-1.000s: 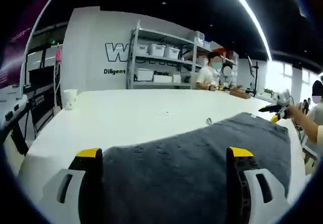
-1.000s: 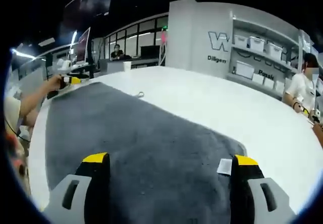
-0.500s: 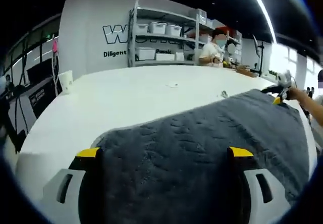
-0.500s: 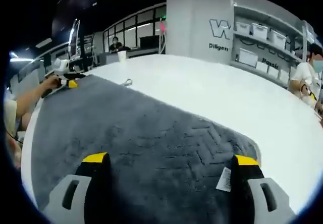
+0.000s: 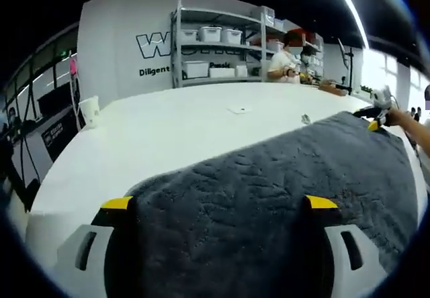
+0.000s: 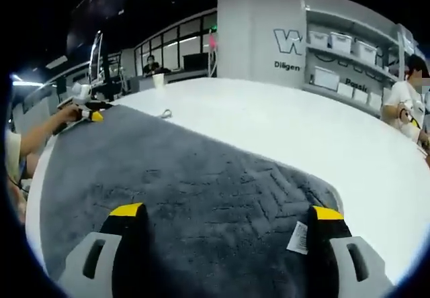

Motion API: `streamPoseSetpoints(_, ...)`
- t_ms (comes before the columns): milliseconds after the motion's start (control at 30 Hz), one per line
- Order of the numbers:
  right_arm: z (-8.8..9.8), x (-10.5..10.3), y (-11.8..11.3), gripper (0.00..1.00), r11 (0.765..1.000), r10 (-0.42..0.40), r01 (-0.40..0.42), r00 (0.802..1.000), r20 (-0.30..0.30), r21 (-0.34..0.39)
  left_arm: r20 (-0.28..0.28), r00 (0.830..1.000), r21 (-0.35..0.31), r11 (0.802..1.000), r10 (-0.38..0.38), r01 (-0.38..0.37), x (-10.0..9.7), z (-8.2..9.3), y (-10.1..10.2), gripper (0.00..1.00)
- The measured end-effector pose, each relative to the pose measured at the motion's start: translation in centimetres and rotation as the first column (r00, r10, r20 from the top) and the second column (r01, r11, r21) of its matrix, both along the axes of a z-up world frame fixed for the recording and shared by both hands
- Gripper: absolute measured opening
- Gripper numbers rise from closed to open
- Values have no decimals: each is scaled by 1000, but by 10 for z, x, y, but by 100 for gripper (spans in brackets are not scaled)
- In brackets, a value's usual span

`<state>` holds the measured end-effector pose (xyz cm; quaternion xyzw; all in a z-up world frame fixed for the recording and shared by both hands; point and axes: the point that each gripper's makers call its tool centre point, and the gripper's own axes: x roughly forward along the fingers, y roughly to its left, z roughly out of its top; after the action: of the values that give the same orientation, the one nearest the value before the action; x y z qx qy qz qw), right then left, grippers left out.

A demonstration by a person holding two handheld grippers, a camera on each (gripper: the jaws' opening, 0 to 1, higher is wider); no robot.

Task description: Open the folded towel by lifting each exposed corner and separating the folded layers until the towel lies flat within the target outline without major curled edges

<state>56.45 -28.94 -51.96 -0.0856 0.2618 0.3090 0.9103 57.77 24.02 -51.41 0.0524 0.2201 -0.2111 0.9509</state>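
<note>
Towel (image 5: 269, 197) spread grey across the white table (image 5: 168, 130), its long axis running from one gripper toward the other.

Seen in the left gripper view, the towel stretches away to the right, where the right gripper (image 5: 373, 118) meets its far end; in the right gripper view it stretches away to the left, where the left gripper (image 6: 87, 112) sits at its far end with a hand (image 6: 65, 113) on it. Each view's own jaws stand wide apart at the bottom, with the near edge of the cloth filling the gap between them; whether they pinch the cloth cannot be told. A white label (image 6: 297, 236) lies on the towel just beside the right gripper's right-hand jaw. A paper cup (image 5: 89, 110) stands well apart on the table, and shelves (image 5: 215, 43) with bins line the back wall.
</note>
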Motion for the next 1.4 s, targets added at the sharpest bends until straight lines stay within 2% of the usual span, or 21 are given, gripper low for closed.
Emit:
streamPoseSetpoints(133,7,-5,-4,100,1000,-15,15,1000,1,1,-14,1000,0,1000,10,-10,-3,2,-1,100)
streamPoseSetpoints(200,19,-11,-5,100,999,-31,30,999,25,45,-28,1000,-6,1000,4,-4,-11,6,-4,100)
streamPoseSetpoints(300,32,-33,-11,100,998,-35,33,999,32,54,-7,1000,-41,999,-15,15,-28,20,-9,100)
streamPoseSetpoints(400,36,-66,-23,100,999,-53,53,997,53,0,28,999,-43,999,-18,20,-54,35,-11,100)
streamPoseSetpoints(467,40,-86,-30,100,998,-70,70,994,85,2,83,997,-43,999,-11,14,-72,44,-15,100)
streamPoseSetpoints(700,48,-148,-33,100,996,-93,91,987,130,21,92,994,-51,997,-53,58,-148,55,-27,100)
streamPoseSetpoints(833,43,-171,-33,100,993,-113,117,986,124,-24,95,995,-75,997,-24,31,-184,58,-20,100)
streamPoseSetpoints(900,35,-181,-31,100,988,-151,151,986,75,10,104,994,-111,994,23,-12,-197,58,-16,100)
streamPoseSetpoints(933,34,-185,-27,100,989,-149,147,986,74,34,118,992,-140,990,39,-23,-203,59,-17,100)
streamPoseSetpoints(1000,31,-191,-23,100,985,-165,160,983,74,68,113,993,-145,989,37,-21,-215,53,-18,100)
streamPoseSetpoints(1100,21,-196,-22,100,978,-198,192,978,69,75,66,997,-75,996,42,-37,-228,33,-16,100)
streamPoseSetpoints(1133,19,-197,-22,100,978,-201,196,977,70,76,64,997,-70,997,47,-42,-230,30,-15,100)
streamPoseSetpoints(1200,14,-200,-21,100,976,-208,204,976,61,77,62,997,-76,996,45,-40,-234,27,-14,99)
streamPoseSetpoints(1300,5,-205,-21,100,976,-209,206,977,36,76,26,999,-126,992,31,-27,-242,18,-18,98)
streamPoseSetpoints(1400,3,-209,-21,99,977,-207,204,977,53,58,-4,1000,-110,994,25,-26,-247,5,-17,98)
